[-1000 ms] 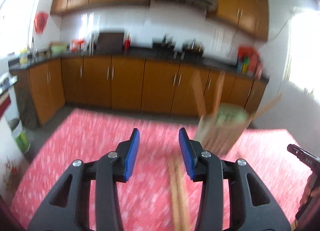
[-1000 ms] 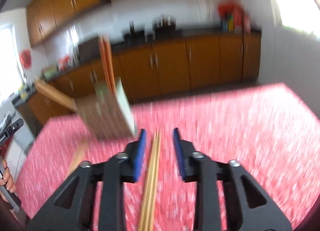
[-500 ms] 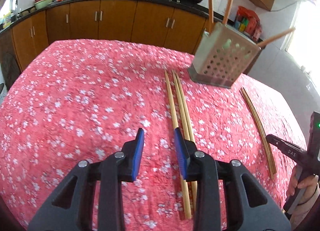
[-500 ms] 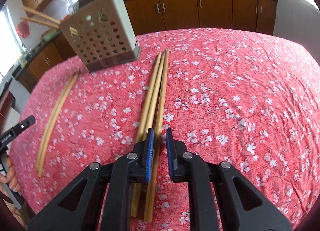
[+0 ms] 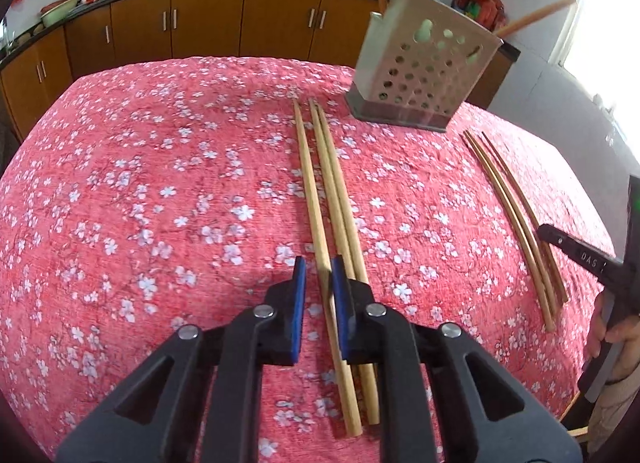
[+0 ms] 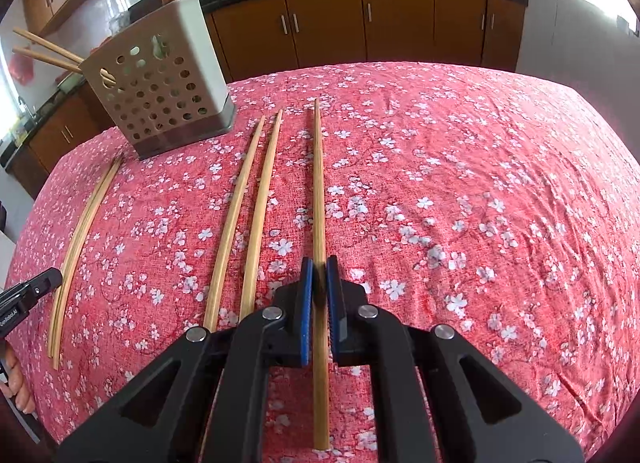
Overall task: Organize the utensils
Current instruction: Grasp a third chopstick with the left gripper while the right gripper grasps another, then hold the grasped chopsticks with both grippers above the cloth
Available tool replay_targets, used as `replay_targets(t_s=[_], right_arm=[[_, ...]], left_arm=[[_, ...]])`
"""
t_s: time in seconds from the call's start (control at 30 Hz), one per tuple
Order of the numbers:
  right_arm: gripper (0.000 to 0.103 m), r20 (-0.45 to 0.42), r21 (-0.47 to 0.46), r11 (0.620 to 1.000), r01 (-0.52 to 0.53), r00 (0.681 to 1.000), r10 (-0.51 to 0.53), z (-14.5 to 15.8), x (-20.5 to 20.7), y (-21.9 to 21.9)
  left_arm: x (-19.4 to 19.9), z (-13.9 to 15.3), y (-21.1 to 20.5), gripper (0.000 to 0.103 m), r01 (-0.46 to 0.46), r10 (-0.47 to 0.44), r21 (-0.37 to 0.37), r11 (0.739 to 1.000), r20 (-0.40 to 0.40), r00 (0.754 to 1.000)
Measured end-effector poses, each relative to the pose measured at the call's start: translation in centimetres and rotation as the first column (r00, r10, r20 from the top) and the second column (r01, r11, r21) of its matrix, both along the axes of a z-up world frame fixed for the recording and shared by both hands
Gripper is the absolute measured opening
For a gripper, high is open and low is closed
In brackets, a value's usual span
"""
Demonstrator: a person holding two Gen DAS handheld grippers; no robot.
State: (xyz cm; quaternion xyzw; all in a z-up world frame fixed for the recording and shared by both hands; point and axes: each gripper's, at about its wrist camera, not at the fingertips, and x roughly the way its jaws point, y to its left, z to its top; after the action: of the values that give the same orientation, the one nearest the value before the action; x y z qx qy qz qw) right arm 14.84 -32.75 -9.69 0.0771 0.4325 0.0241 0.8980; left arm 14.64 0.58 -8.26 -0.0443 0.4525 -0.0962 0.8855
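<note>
Three wooden chopsticks [image 5: 340, 199] lie side by side on the red flowered tablecloth [image 5: 160, 203]. My left gripper [image 5: 318, 291] is low over their near ends. Its jaws are closing around the leftmost chopstick [image 5: 310, 191], with a gap still showing at the left pad. In the right wrist view my right gripper [image 6: 319, 291] is shut on a single chopstick [image 6: 318, 191]. That one lies apart from two others [image 6: 248, 207] to its left. A perforated utensil holder [image 5: 420, 75] [image 6: 160, 95] stands at the back with several chopsticks sticking out.
A thin bundle of darker chopsticks [image 5: 516, 223] [image 6: 80, 235] lies in front of the holder, between the two groups. A hand [image 5: 616, 335] shows at the right edge of the left wrist view. Brown kitchen cabinets [image 6: 360, 23] stand beyond the table's far edge.
Both grippers have come down toward the table and tipped downward. The right jaws closed on one chopstick, which now lies apart from its two neighbours. The left jaws have narrowed around the leftmost chopstick.
</note>
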Motion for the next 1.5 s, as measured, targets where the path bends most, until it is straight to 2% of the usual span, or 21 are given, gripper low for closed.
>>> replay_targets(t_s=[0.13, 0.27, 0.37, 0.5, 0.67, 0.9, 1.5], right_arm=[[0.008, 0.002, 0.004, 1.000, -0.009, 1.000, 0.009, 0.1, -0.4, 0.1], [0.008, 0.009, -0.009, 1.000, -0.021, 1.000, 0.021, 0.0, -0.2, 0.2], [0.008, 0.012, -0.022, 1.000, -0.022, 1.000, 0.022, 0.2, 0.0, -0.1], [0.008, 0.019, -0.036, 0.999, 0.031, 0.999, -0.031, 0.3, 1.0, -1.9], [0.008, 0.025, -0.031, 0.997, 0.064, 0.998, -0.063, 0.2, 1.8, -3.4], [0.009, 0.034, -0.058, 0.997, 0.060, 0.998, -0.058, 0.2, 1.7, -3.3], [0.009, 0.034, -0.039, 0.997, 0.059, 0.998, -0.058, 0.3, 1.6, -3.5]], left_arm=[[0.3, -0.2, -1.0, 0.009, -0.007, 0.006, 0.066, 0.998, 0.013, 1.000], [0.8, -0.2, -0.4, 0.008, -0.041, 0.040, 0.083, 0.996, 0.019, 0.999], [1.5, -0.3, 1.0, 0.008, -0.082, 0.080, 0.097, 0.992, 0.019, 0.997], [2.7, -0.3, 4.2, 0.008, -0.150, 0.148, 0.114, 0.982, 0.021, 0.989], [3.2, -0.3, 6.5, 0.009, -0.165, 0.163, 0.074, 0.983, 0.031, 0.986], [3.1, -0.3, 6.8, 0.009, -0.162, 0.160, 0.046, 0.986, 0.039, 0.986], [3.0, -0.5, 6.6, 0.009, -0.161, 0.159, 0.064, 0.985, 0.042, 0.986]])
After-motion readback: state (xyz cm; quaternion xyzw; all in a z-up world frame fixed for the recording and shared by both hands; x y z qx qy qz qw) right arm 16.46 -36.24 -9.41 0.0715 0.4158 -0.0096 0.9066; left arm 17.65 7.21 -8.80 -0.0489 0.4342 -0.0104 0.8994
